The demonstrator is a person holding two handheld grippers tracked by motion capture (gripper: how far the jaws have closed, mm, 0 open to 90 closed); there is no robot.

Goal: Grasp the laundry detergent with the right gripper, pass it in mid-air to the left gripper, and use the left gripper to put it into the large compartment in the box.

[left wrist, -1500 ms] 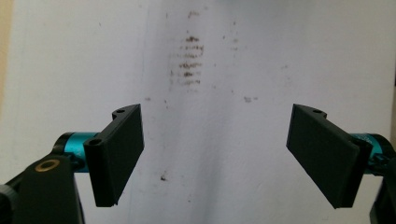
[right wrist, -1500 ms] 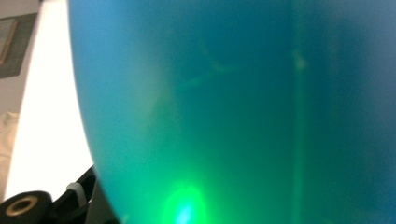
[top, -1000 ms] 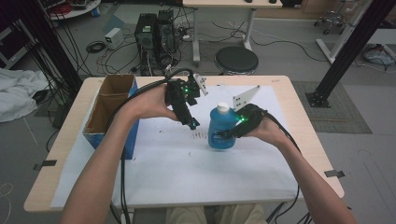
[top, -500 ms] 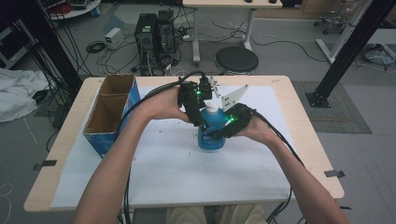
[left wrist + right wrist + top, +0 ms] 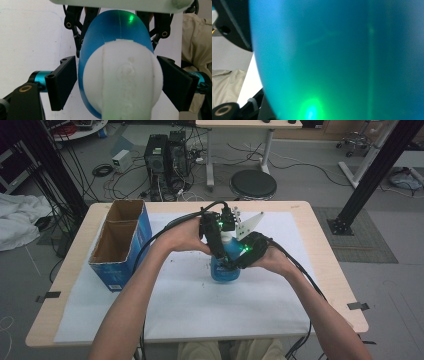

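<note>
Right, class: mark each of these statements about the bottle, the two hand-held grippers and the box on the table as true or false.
1. The blue bottle stands on the table. True.
2. The left hand-held gripper has its jaws either side of the white cap. True.
3. The cardboard box lies right of the bottle. False: it lies left.
4. The right hand-held gripper rests far from the bottle. False: it is at the bottle's body.
</note>
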